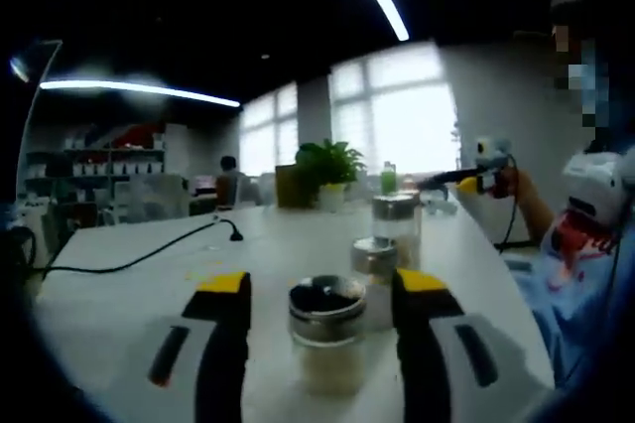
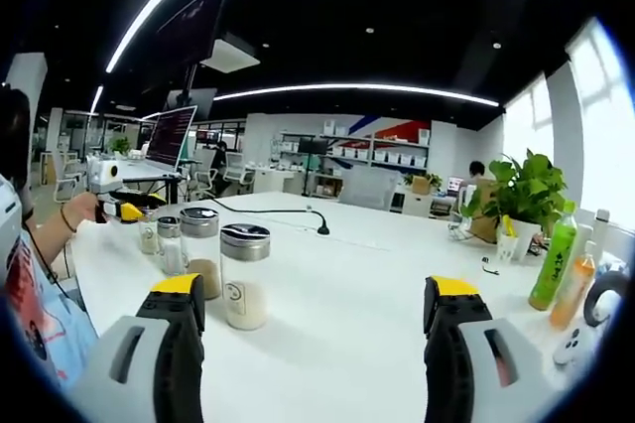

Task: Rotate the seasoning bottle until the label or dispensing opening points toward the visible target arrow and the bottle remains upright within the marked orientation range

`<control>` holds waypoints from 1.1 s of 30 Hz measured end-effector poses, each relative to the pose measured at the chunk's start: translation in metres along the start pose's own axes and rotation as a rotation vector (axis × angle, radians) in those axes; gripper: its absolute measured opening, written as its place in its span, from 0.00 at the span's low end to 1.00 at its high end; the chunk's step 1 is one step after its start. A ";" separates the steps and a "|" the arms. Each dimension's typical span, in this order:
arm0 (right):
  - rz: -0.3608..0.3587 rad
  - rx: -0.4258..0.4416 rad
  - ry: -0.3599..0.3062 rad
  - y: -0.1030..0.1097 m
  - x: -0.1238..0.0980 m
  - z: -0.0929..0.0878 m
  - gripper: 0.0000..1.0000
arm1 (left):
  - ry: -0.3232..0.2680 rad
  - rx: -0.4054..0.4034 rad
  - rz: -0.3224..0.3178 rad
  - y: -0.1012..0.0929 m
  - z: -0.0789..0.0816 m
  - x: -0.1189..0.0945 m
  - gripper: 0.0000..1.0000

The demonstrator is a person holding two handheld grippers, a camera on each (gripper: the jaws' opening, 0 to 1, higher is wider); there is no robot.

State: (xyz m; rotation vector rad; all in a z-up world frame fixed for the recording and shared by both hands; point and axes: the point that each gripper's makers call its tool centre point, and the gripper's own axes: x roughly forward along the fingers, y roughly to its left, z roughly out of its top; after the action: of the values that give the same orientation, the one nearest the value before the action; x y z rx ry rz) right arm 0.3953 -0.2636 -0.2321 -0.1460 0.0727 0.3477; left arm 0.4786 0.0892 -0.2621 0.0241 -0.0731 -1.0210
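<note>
The left gripper [image 1: 322, 324] has its jaws spread wide to either side of the seasoning bottle [image 1: 326, 336], which stands upright on the white table [image 1: 129, 314] between them; neither jaw seems to touch the glass, though the blur here makes that hard to be sure of. In the left gripper view the steel cap faces the camera and two more jars [image 1: 389, 232] stand in a row behind it. The right gripper [image 2: 316, 319] is open too, holding nothing, with the nearest bottle [image 2: 245, 275] just beside its left jaw and the other jars [image 2: 185, 244] beyond. No target arrow can be made out on the table. For the turn to go well, the left jaws should probably close evenly on the glass body below the cap, low enough that the bottle does not tip, and the twist should run about its own upright axis without dragging it toward the neighbouring jars.
</note>
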 end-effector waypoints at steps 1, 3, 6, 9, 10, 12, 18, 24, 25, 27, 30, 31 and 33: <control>0.001 0.002 0.002 0.000 0.000 0.000 0.95 | -0.016 0.010 0.009 0.000 0.004 -0.003 0.63; -0.019 0.009 -0.008 -0.004 -0.001 0.002 0.94 | -0.050 -0.037 0.028 -0.004 0.014 -0.007 0.66; -0.043 0.001 -0.022 -0.008 -0.003 0.005 0.94 | -0.063 -0.128 0.085 -0.008 0.021 -0.014 0.74; -0.046 -0.005 -0.017 -0.008 -0.004 0.004 0.94 | -0.007 -0.169 0.194 -0.010 0.017 -0.024 0.70; -0.044 -0.003 -0.016 -0.008 -0.004 0.004 0.94 | -0.004 -0.136 0.216 -0.010 0.020 -0.027 0.68; -0.037 0.004 -0.009 -0.007 -0.003 0.002 0.94 | -0.050 -0.116 0.261 -0.009 0.030 -0.034 0.68; -0.034 -0.013 -0.012 -0.003 -0.002 0.005 0.94 | -0.016 -0.087 0.336 -0.012 0.032 -0.045 0.67; -0.022 -0.026 -0.014 0.000 -0.001 0.007 0.95 | -0.021 -0.118 0.438 -0.010 0.030 -0.049 0.65; -0.022 -0.029 -0.018 0.000 -0.002 0.008 0.95 | -0.018 -0.120 0.439 -0.012 0.029 -0.048 0.64; -0.025 -0.035 -0.020 -0.001 -0.003 0.008 0.96 | -0.030 -0.125 0.462 -0.015 0.029 -0.046 0.62; -0.031 -0.036 -0.020 -0.002 -0.003 0.008 0.96 | -0.050 -0.133 0.494 -0.015 0.026 -0.041 0.61; -0.029 -0.035 -0.018 -0.001 -0.003 0.008 0.96 | -0.055 -0.135 0.502 -0.015 0.025 -0.037 0.60; -0.025 -0.035 -0.015 0.000 -0.003 0.007 0.96 | -0.063 -0.136 0.510 -0.014 0.022 -0.031 0.57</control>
State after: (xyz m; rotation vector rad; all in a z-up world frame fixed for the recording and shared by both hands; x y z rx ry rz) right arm 0.3931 -0.2639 -0.2247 -0.1785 0.0494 0.3247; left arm 0.4490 0.1081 -0.2424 -0.1444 -0.0629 -0.5145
